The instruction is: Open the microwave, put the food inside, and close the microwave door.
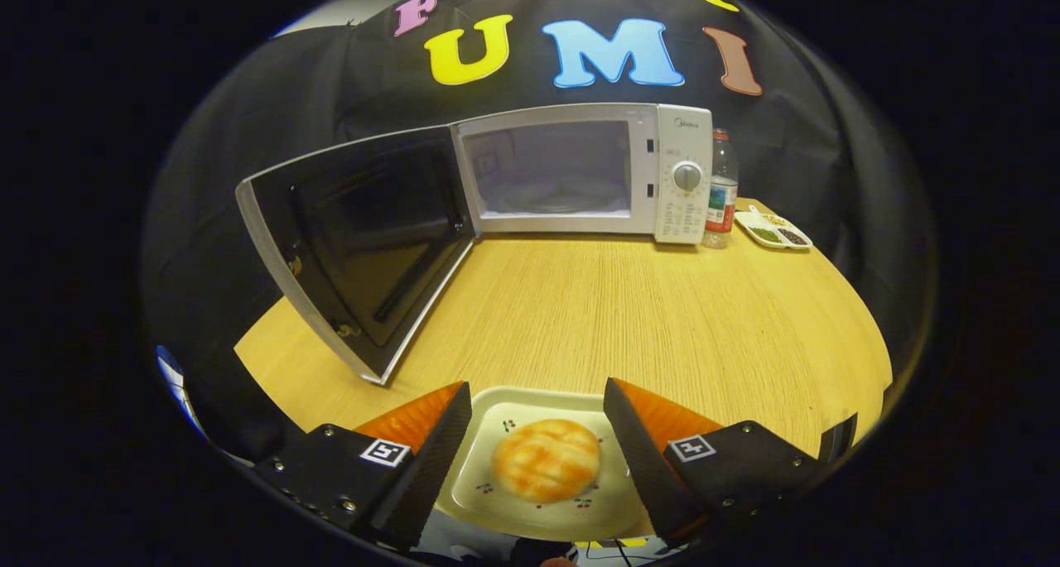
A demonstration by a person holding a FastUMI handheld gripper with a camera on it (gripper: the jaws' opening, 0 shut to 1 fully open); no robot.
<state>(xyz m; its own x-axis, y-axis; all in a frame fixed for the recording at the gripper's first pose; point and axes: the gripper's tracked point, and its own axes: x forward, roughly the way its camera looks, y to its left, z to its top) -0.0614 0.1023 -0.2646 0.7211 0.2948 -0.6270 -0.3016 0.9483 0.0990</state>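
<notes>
Wooden table [629, 319] filling the booth, and the bun [546, 470] is sitting on a square plate [507, 408] at the near edge, right between the fingers. The gripper [537, 401] is hanging wide open, its fingers flanking the plate and not clearly pressing on it. Beyond lies bare tabletop, then the microwave [580, 171] at the far side, its door [360, 248] swinging wide toward the left. A bottle [720, 190] is standing just beside the microwave, a small divided dish [774, 229] near it.

Bare table [629, 319] before open microwave [580, 174]
</notes>
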